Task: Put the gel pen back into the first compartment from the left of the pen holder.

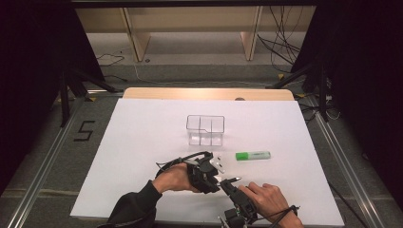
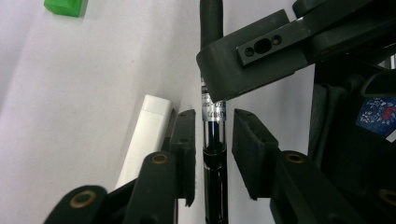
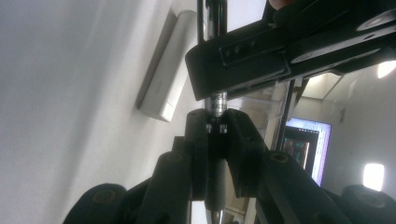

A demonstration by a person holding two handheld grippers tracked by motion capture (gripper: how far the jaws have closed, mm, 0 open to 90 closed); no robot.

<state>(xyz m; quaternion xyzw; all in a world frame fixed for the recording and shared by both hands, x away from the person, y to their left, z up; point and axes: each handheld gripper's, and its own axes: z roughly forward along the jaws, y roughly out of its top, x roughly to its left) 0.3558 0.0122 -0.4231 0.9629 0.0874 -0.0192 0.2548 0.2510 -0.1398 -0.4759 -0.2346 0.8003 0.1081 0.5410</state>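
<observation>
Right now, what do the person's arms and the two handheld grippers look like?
Both grippers, the left gripper and the right gripper, are matt black, with flat rectangular jaw pads on hinged links with brass-coloured pivot pins. A thin black cable loops from the left one. The left arm wears a dark long sleeve; the right wrist is unsleeved.

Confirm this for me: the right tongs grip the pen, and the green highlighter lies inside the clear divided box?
Not quite. The right tongs do grip the pen, but the green highlighter lies on the white table, in front of the clear divided box, not inside it. The high view shows this.
</observation>
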